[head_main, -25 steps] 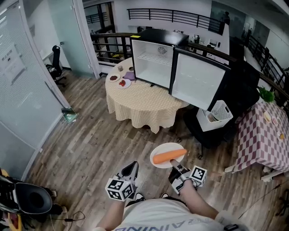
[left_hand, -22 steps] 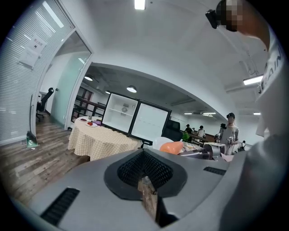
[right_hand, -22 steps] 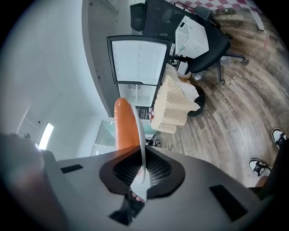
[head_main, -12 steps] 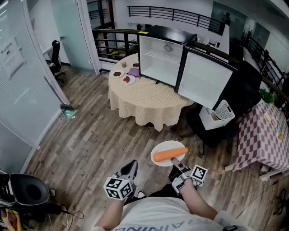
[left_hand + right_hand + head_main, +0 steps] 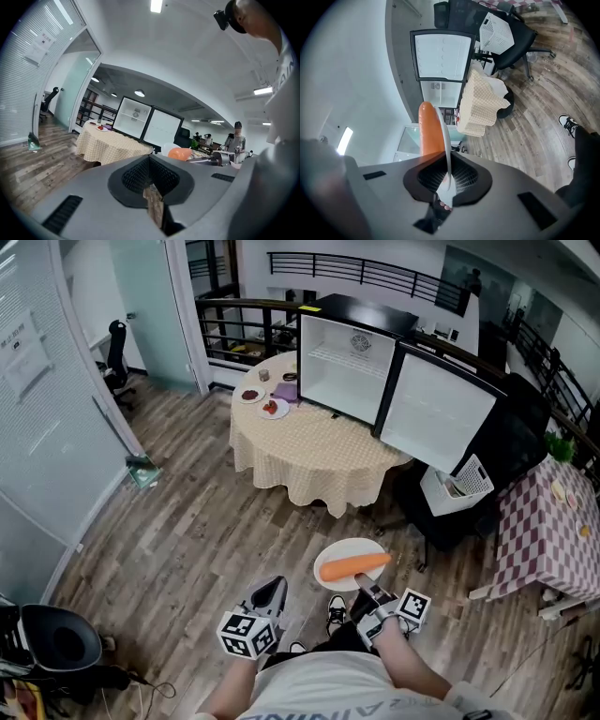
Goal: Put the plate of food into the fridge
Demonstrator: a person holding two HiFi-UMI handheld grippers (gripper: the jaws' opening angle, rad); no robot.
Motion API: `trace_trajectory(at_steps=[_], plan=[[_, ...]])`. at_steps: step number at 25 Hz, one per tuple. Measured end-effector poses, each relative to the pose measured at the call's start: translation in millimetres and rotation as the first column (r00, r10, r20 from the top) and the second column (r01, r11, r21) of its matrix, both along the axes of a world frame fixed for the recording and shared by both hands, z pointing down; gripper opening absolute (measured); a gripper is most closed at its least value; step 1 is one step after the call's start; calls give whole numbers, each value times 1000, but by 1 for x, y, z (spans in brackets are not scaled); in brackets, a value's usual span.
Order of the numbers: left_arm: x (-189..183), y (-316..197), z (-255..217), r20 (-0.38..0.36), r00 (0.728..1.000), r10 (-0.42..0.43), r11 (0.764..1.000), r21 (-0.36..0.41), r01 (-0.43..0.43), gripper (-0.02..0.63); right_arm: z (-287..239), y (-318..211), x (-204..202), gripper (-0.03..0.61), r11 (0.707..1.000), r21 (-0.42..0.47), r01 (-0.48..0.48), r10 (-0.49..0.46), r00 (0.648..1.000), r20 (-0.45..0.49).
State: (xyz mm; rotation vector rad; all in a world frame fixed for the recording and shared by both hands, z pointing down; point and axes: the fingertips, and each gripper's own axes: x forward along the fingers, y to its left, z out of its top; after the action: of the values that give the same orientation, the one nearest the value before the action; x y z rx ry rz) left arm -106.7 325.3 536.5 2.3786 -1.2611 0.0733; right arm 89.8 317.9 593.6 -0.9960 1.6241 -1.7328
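A wide room with a wooden floor is seen from above, and across it a small fridge stands on a round surface draped in a checked cloth. The fridge's door is swung fully open and its white interior looks bare. Well short of that surface, over the floor, the right gripper holds a white plate level by its near rim, jaws closed tight on the edge. A whole carrot lies lengthwise across the plate. The left gripper hangs beside it, well apart from the plate, its jaws together and holding nothing. This looks like the carrying step – the plate is lifted but not yet at the fridge. The next move calls for crossing the open floor with the plate kept flat so the carrot cannot roll off, then reaching over the cloth – clear of the open door – to set the plate on the shelf.
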Motion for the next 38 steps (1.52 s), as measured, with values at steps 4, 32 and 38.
trace_trajectory(at_steps=[4, 32, 38], plan=[[0, -26, 1, 7, 1000, -10, 1000, -5, 10, 9, 4, -27, -2, 37, 1000, -6, 12, -12, 1000, 13], [86, -213, -8, 51, 995, -81, 997, -11, 82, 9, 11, -225, 83, 37, 997, -27, 73, -72, 997, 37], [90, -234, 1, 67, 993, -92, 995, -30, 94, 9, 19, -244, 87, 38, 996, -39, 80, -78, 995, 60]])
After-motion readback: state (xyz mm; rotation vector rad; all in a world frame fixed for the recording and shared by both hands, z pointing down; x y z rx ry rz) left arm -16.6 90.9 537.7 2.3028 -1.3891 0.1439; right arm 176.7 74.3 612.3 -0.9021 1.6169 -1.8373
